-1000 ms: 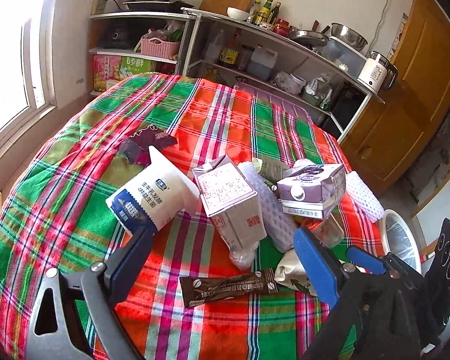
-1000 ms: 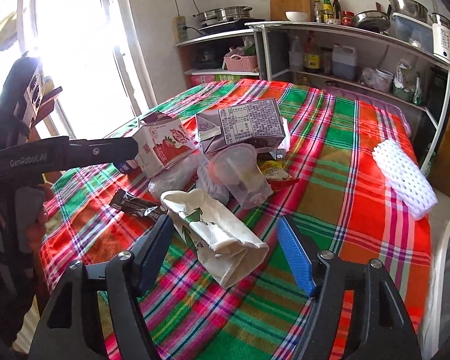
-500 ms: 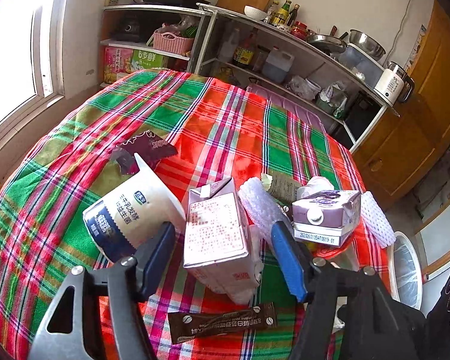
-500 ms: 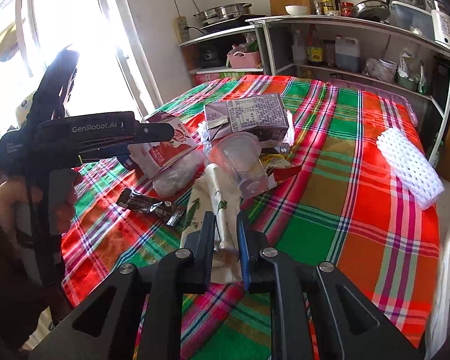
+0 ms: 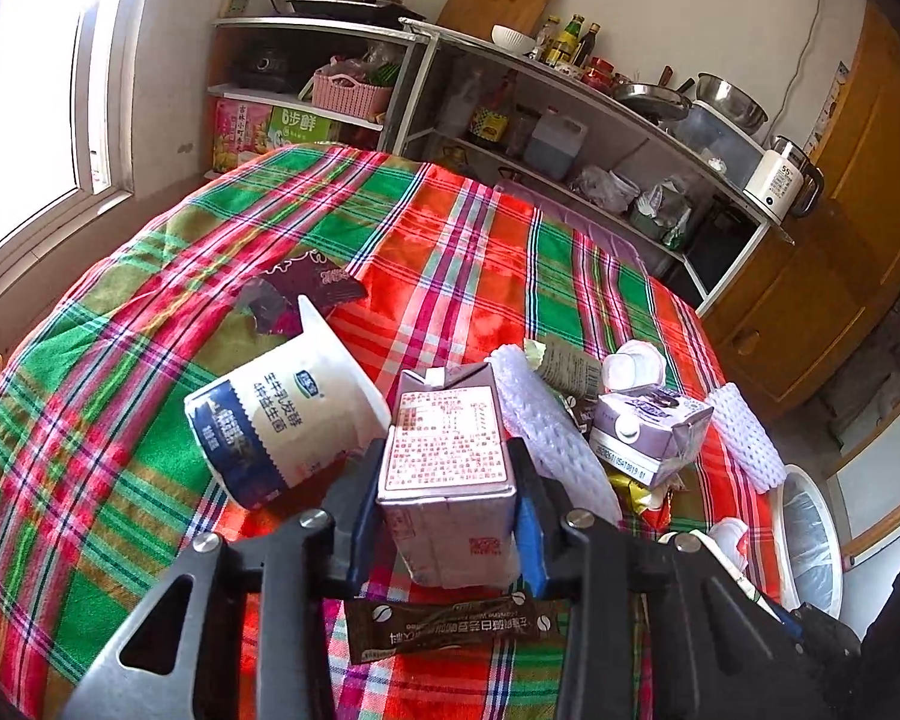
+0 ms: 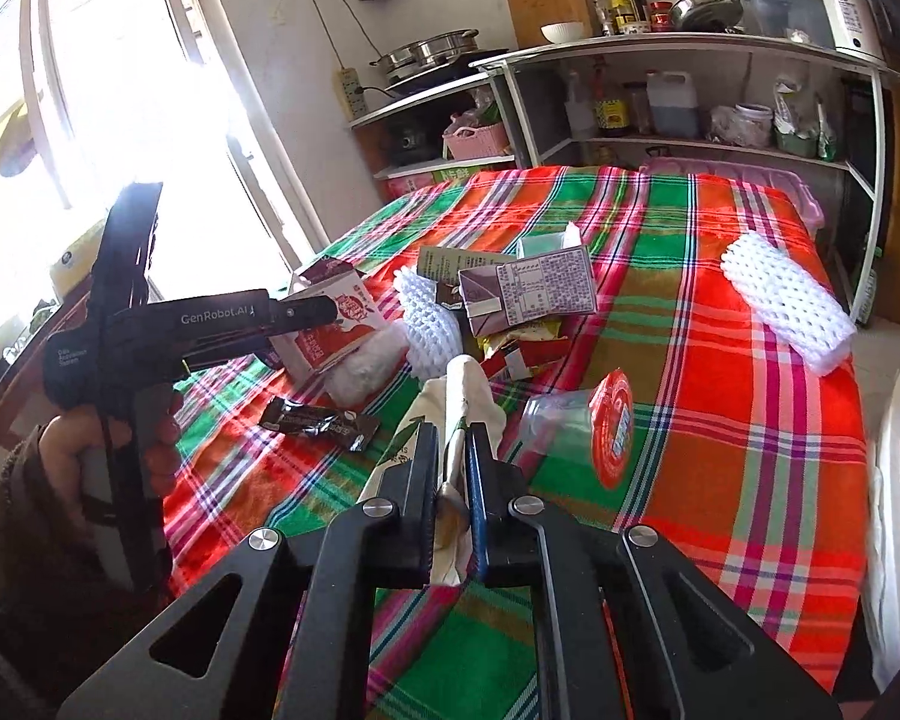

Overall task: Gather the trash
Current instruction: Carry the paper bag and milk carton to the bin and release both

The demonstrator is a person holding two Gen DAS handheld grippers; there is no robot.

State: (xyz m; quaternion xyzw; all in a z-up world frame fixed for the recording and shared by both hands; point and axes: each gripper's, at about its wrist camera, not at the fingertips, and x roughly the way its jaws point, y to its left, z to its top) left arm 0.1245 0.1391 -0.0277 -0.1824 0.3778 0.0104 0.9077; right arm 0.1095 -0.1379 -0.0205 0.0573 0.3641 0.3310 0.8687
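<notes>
My left gripper (image 5: 447, 489) is shut on a purple-and-white milk carton (image 5: 447, 456), holding it over the plaid tablecloth (image 5: 480, 252). The same carton, red and white on its other side, shows in the right wrist view (image 6: 336, 330) at the tip of the left gripper (image 6: 306, 309). My right gripper (image 6: 452, 468) is shut on a crumpled white paper bag (image 6: 465, 402) with green print. Other trash lies around: a white yogurt cup (image 5: 282, 414), a purple carton (image 5: 648, 432), a brown coffee sachet (image 5: 444, 627), and a clear cup with a red lid (image 6: 588, 426).
White foam fruit nets lie on the cloth (image 6: 786, 306) (image 5: 546, 426). A white waste bin (image 5: 807, 546) stands off the table's right edge. Shelves with kitchenware (image 5: 570, 120) are behind the table, and a window (image 5: 24, 96) is at the left.
My left gripper moved forward and closed on the milk carton. My right gripper closed on the white paper bag and lifted it; the clear cup rolled to the right.
</notes>
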